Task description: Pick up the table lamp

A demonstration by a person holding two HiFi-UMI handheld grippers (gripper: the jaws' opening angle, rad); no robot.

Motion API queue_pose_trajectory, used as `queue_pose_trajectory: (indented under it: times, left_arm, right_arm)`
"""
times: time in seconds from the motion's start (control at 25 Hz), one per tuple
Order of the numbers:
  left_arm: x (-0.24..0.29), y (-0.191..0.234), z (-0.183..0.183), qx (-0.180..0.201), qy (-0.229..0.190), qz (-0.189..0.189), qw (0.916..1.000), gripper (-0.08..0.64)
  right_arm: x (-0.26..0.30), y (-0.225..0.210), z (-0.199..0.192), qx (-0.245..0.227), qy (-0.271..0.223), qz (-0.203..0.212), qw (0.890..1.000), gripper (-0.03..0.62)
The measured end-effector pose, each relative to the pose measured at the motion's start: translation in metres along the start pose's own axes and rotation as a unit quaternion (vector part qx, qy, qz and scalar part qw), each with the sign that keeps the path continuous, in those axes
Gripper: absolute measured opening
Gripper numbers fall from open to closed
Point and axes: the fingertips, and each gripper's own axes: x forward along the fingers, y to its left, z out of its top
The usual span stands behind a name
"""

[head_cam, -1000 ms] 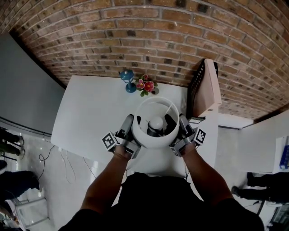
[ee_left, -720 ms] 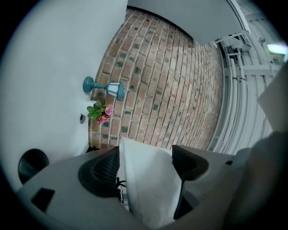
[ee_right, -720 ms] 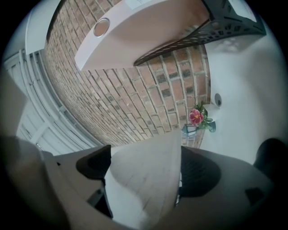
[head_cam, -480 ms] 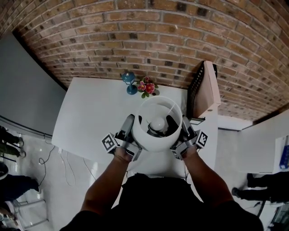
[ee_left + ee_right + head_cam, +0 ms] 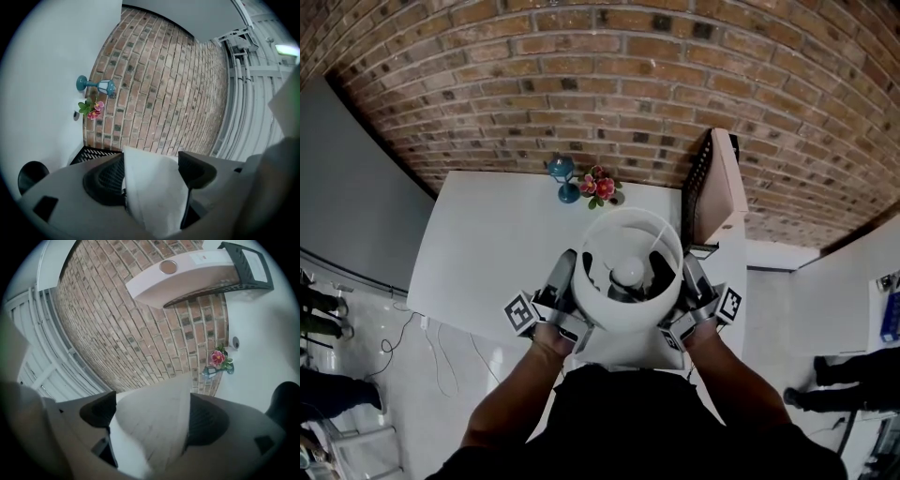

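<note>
A staged home corner in a lab hall is suggested: beyond the left tongs and right tongs, flowers and a blue ornament are set on a white desk against a brick wall; cables and bystanders' shoes are seen to their left.

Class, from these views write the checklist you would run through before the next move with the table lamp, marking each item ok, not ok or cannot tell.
1. Left gripper grips the lampshade wall: ok. Its jaws have just been closing, with the wall between the fingers.
2. Right gripper grips the opposite side: ok. Its jaws have just been closing, with the wall between them.
3. Bulb centred in the lampshade: ok.
4. Blue ornament and flowers apart from the lampshade: ok.
5. Lamp base clear of the table: cannot tell, hidden under the lampshade.
</note>
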Motion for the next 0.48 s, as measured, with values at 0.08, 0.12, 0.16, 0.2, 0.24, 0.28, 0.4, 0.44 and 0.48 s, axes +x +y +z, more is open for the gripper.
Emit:
queue_pose_trajectory:
  times: [0.08,0.12,0.16,0.2,0.24,0.28,0.4,0.44,0.48]
  left_arm:
    - [-0.002,-0.008,-0.007,0.001,0.005,-0.002,1.0000,0.353]
    - [-0.003,-0.012,-0.011,0.000,0.007,-0.003,1.0000,0.353]
    - [-0.004,-0.016,-0.015,-0.001,0.009,-0.004,1.0000,0.353]
    - [-0.006,-0.018,-0.019,-0.002,0.010,-0.005,0.9999,0.353]
    - [-0.008,-0.020,-0.023,-0.003,0.010,-0.006,0.9999,0.353]
    - [-0.010,-0.021,-0.026,-0.004,0.011,-0.006,0.9999,0.353]
    - [-0.017,-0.022,-0.032,-0.007,0.011,-0.001,0.9999,0.353]
    - [-0.019,-0.023,-0.035,-0.007,0.011,0.001,0.9999,0.353]
    - [-0.021,-0.023,-0.037,-0.008,0.011,0.003,0.9999,0.353]
  right_arm:
    - [-0.004,0.011,-0.005,0.000,-0.002,0.004,1.000,0.468]
    - [-0.006,0.016,-0.008,0.000,-0.002,0.006,1.000,0.469]
    - [-0.009,0.021,-0.010,0.000,-0.003,0.007,1.000,0.469]
    - [-0.011,0.025,-0.012,-0.001,-0.003,0.008,1.000,0.469]
    - [-0.014,0.029,-0.014,-0.003,-0.003,0.008,1.000,0.469]
    - [-0.017,0.032,-0.016,-0.004,-0.003,0.007,1.000,0.469]
    - [-0.024,0.037,-0.022,-0.003,-0.005,0.005,1.000,0.469]
    - [-0.027,0.037,-0.023,-0.001,-0.007,0.005,1.000,0.469]
    - [-0.030,0.038,-0.025,0.001,-0.008,0.004,1.000,0.469]
